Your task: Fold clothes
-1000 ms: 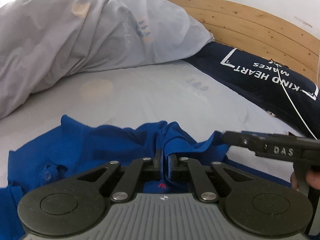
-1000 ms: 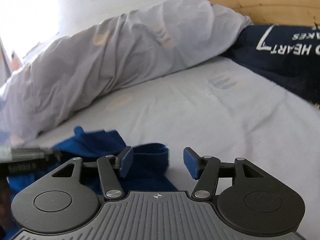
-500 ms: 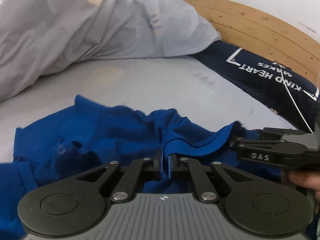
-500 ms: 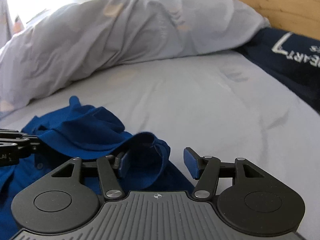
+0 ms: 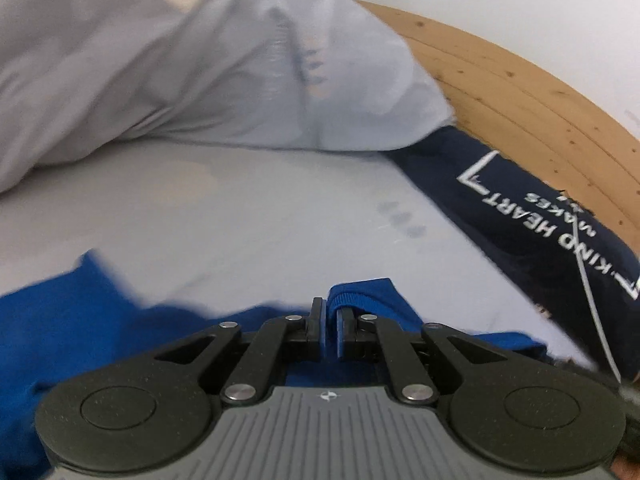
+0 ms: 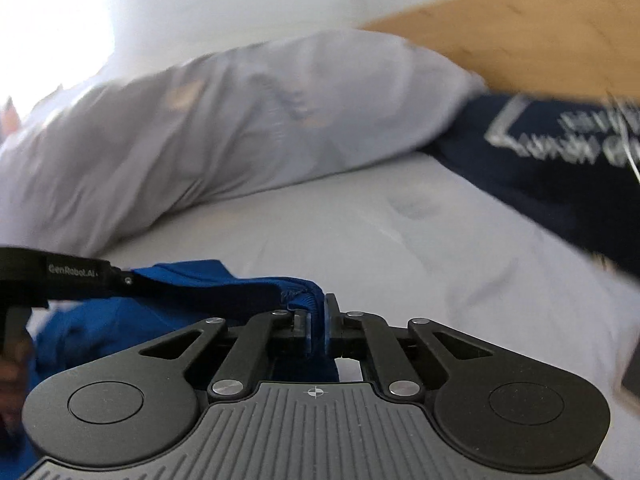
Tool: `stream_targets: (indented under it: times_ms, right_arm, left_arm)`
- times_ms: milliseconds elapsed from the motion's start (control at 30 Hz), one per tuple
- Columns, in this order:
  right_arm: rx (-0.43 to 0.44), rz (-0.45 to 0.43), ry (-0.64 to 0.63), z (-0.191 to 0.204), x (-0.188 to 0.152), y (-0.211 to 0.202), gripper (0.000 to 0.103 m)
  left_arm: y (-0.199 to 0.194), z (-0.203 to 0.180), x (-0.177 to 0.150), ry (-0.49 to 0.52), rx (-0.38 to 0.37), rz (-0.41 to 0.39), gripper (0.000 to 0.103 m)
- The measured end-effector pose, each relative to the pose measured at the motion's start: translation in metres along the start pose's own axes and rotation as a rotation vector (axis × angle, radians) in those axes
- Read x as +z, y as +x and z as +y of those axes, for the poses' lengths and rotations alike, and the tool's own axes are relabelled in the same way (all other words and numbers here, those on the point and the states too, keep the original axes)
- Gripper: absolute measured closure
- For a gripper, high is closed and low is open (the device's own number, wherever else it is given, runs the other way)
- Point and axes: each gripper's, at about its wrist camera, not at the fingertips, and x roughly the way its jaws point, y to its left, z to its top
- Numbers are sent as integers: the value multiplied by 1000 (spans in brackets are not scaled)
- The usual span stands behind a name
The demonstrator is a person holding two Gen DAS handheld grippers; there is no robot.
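Note:
A bright blue polo shirt (image 5: 80, 328) lies bunched on the pale bed sheet (image 5: 248, 220). My left gripper (image 5: 329, 322) is shut on a ribbed edge of the shirt, which pokes up between the jaws. My right gripper (image 6: 318, 320) is shut on another ribbed edge of the same blue shirt (image 6: 100, 324). In the right wrist view the left gripper (image 6: 120, 278) shows from the side at the left, holding the fabric stretched towards my right gripper.
A large pale grey pillow (image 5: 180, 72) lies across the back of the bed. A navy cushion with white lettering (image 5: 540, 216) lies at the right against the wooden headboard (image 5: 520, 80). A thin white cord (image 5: 592, 292) hangs at the right.
My right gripper was open beside the shirt's edge and has closed on it. Both grippers have risen with the fabric, and the views are blurred by motion.

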Motion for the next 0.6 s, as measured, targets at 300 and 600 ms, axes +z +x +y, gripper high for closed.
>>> stream_targets:
  times_ms: [300,600]
  right_arm:
    - [-3,-38,189,-51,8,0,96]
    - [38,93,11,-27,-9,10,96]
  left_arm:
    - [61,-49,29,27,-18,54,95]
    - [79,-24,5,-17,5,136,95]
